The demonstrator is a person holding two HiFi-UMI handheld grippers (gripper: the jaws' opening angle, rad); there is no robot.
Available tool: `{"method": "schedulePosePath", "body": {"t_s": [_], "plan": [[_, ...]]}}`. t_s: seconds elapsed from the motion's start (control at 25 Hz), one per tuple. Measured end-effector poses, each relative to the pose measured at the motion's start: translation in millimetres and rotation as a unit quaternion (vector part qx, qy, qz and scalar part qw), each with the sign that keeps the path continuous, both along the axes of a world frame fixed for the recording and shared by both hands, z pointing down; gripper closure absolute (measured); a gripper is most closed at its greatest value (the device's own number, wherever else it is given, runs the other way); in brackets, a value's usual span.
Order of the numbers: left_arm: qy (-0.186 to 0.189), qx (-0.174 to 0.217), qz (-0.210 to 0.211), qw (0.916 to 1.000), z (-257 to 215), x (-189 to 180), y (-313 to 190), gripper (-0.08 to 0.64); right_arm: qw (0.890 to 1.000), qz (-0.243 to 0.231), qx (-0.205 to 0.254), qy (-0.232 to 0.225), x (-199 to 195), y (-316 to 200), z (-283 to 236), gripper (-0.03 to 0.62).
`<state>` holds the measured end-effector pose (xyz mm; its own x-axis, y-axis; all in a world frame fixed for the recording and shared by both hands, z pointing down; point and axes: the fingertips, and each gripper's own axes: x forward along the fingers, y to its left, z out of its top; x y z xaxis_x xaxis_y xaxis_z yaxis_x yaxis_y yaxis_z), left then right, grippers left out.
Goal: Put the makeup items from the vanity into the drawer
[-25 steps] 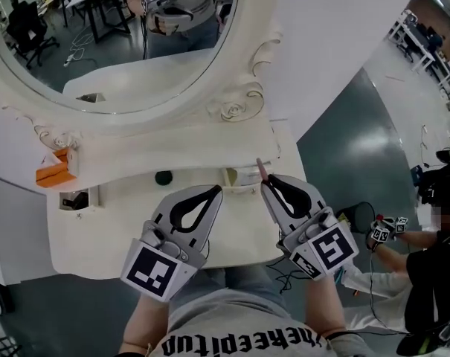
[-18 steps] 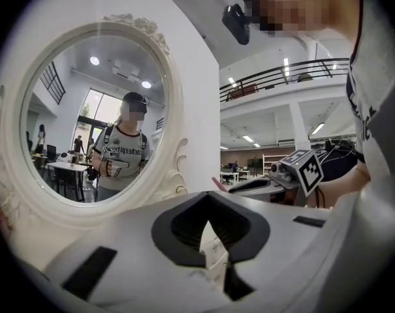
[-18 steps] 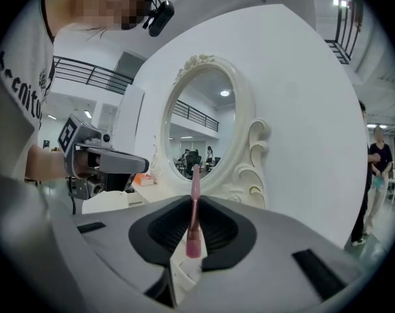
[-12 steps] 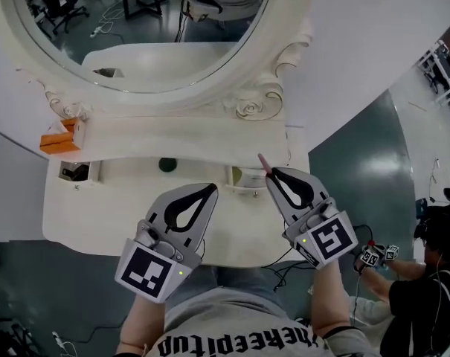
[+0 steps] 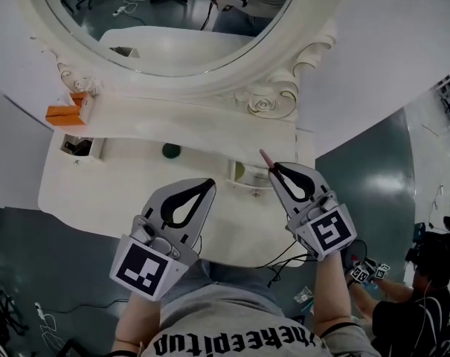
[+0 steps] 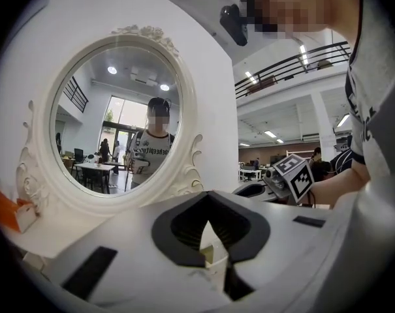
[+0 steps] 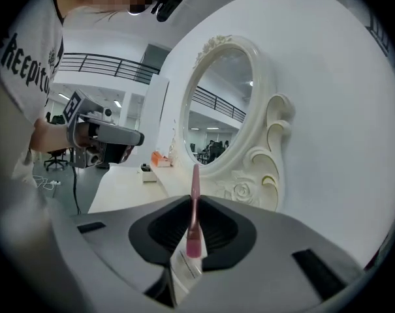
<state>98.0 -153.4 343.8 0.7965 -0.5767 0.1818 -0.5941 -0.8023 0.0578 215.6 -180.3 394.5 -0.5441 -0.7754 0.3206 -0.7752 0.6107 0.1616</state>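
In the head view my right gripper [image 5: 274, 172] is shut on a slim pink makeup tube [image 5: 264, 159], whose tip sticks up past the jaws. It hovers just right of a small open drawer [image 5: 242, 175] at the vanity's right. The right gripper view shows the pink tube [image 7: 194, 201] standing upright between the closed jaws. My left gripper [image 5: 207, 185] is shut and holds nothing, over the vanity top [image 5: 120, 184] near its front edge. A dark round item [image 5: 170, 151] lies on the vanity beyond it. In the left gripper view the left gripper [image 6: 212, 230] has its jaws together.
An oval mirror [image 5: 180, 21] in a carved white frame stands at the back. An orange box [image 5: 67, 113] sits on the shelf at left, above another small open drawer [image 5: 79, 146]. Cables hang under the vanity. Another person [image 5: 414, 303] crouches on the floor at lower right.
The head view has shifted, so the vanity sits lower and further right in the picture. Both grippers keep much the same pose, the right one still holding the pink tube by the drawer.
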Motion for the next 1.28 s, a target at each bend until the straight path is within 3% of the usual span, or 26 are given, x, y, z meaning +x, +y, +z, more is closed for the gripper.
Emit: {"method": "schedulePosePath", "body": {"t_s": [0.48,1.28], "plan": [[-0.01,-0.001,-0.04,0.9992,3,-5,4,0.541,0.998,-0.057,-0.009,0.036,4,-19,35,0.531],[-0.017,-0.008,-0.051,0.9985,10,0,-4,0.541,0.993,-0.075,-0.054,0.071,8,-32,85,0.531]]}}
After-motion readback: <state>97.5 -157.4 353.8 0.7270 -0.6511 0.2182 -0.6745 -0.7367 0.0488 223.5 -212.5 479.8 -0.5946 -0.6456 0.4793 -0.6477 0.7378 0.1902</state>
